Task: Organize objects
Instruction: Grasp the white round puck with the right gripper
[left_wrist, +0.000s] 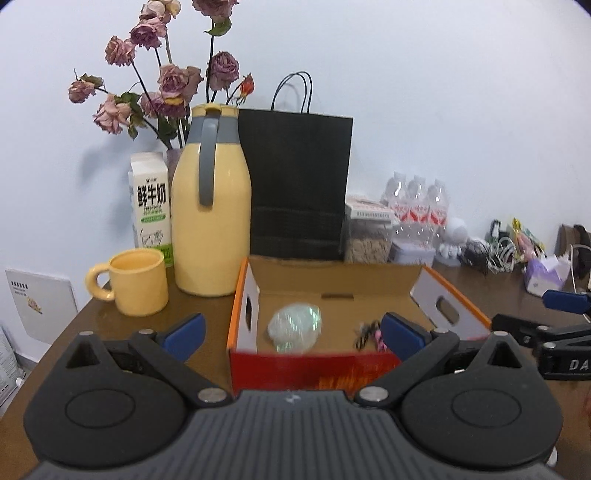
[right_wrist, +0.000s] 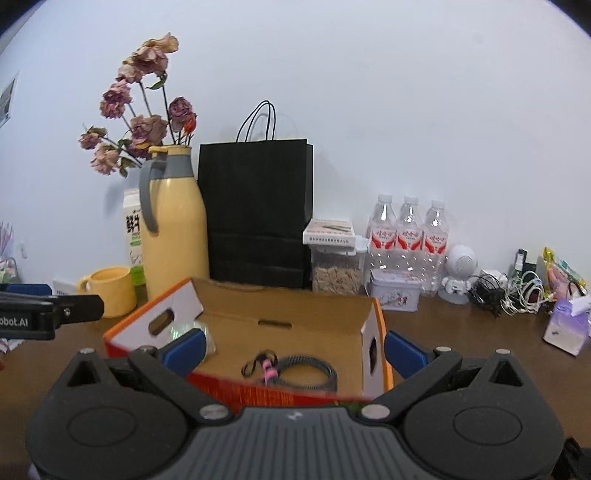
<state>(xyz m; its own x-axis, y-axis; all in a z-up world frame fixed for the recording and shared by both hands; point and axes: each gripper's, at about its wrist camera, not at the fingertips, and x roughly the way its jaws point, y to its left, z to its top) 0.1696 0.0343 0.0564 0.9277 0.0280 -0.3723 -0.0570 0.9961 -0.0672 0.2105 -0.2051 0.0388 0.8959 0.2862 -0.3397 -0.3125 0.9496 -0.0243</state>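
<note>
An open cardboard box (left_wrist: 369, 280) with orange rims and a red front stands on the brown table; it also shows in the right wrist view (right_wrist: 295, 306). Inside lie a crumpled clear plastic wad (left_wrist: 295, 323) and a coiled black cable with a pink tie (right_wrist: 295, 369). My left gripper (left_wrist: 293, 334) is open and empty, just in front of the box. My right gripper (right_wrist: 293, 349) is open and empty, its jaws wide at the box's front wall. The right gripper also shows in the left wrist view (left_wrist: 554, 325), beside the box.
Behind the box stand a yellow thermos jug (left_wrist: 210, 206), a yellow mug (left_wrist: 136, 280), a milk carton (left_wrist: 149, 203), dried roses (left_wrist: 162, 81), a black paper bag (left_wrist: 299, 184), a food jar (right_wrist: 336, 266) and water bottles (right_wrist: 410, 236). Cables (right_wrist: 509, 291) and a tissue pack (right_wrist: 569, 325) lie right.
</note>
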